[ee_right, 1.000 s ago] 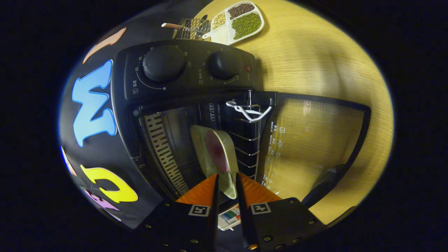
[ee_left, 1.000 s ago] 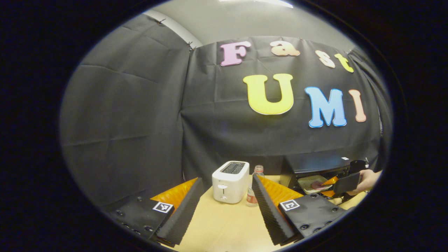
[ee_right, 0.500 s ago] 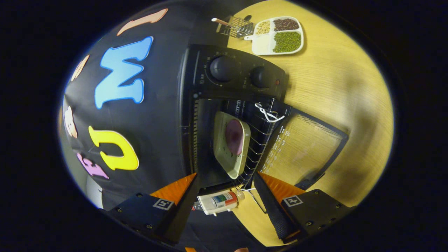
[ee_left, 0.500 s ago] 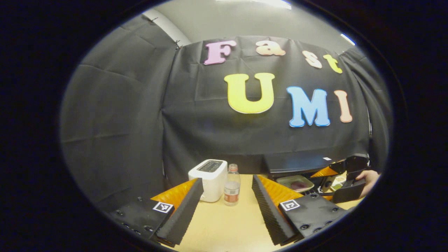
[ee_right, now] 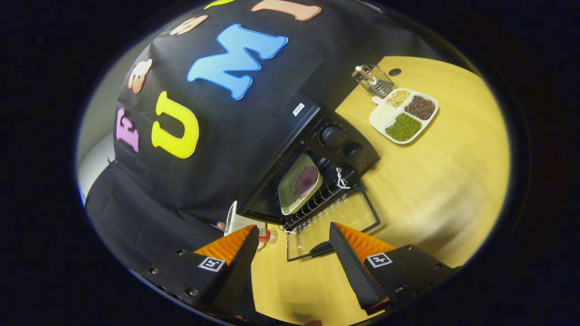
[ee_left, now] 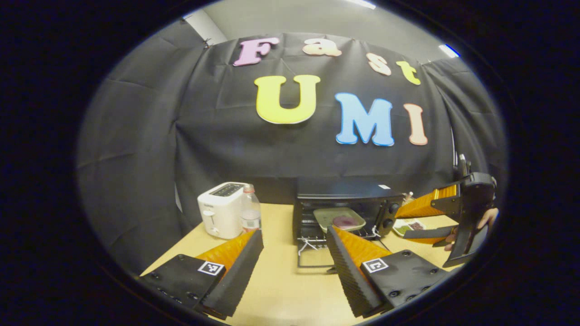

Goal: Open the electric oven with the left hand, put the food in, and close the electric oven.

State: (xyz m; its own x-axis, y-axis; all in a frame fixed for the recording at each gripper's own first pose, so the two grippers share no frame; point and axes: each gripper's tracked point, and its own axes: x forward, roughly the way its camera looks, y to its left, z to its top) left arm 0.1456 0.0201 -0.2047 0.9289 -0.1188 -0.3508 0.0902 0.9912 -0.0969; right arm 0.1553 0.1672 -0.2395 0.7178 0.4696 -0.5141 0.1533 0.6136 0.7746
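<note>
Backing away from the oven, the right tongs now hang released and empty, where a second ago they gripped the plate. That squarish, pale plate with its round purple food lies flat on the wire rack mid-frame, long side along the oven mouth. Its glass door lies open on the wooden worktop. Left tongs gape too, empty, low in the frame.
</note>
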